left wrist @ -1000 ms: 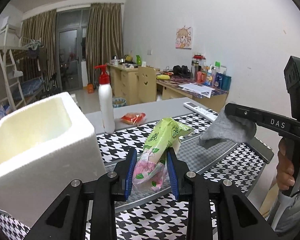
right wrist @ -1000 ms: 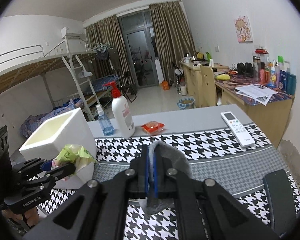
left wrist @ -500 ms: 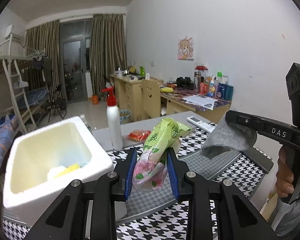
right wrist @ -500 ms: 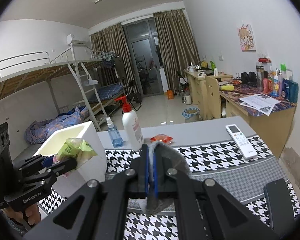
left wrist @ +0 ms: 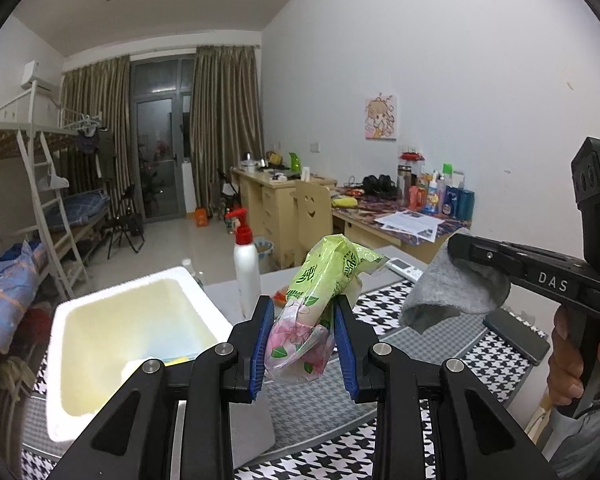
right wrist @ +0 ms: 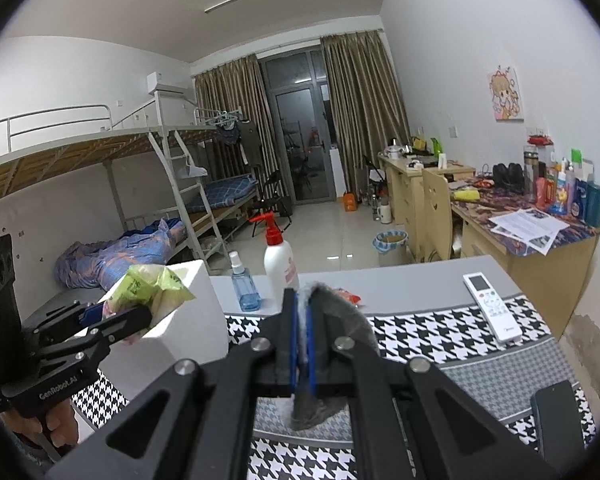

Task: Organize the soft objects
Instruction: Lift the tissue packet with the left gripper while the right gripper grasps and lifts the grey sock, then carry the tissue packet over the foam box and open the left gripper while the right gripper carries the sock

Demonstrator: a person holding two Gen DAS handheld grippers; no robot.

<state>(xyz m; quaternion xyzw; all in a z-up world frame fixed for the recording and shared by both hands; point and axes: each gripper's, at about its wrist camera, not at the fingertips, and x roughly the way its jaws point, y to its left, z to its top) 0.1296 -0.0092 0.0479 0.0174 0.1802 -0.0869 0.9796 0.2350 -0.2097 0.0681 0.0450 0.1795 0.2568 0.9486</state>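
White foam box (left wrist: 132,344) far left on the desk (left wrist: 452,344), now seen more from above than a second ago, its inside showing a yellow item (left wrist: 178,359). Left gripper (left wrist: 303,344) has risen, jaws clamped on the green-pink tissue pack (left wrist: 320,300), held in the air just right of the box. White pump bottle (left wrist: 247,270) behind, upright. Right gripper (right wrist: 301,344) further right, also higher than before, jaws closed on the grey cloth (left wrist: 452,296), hanging above the desk. Remote (right wrist: 492,306) far right, unmoved.
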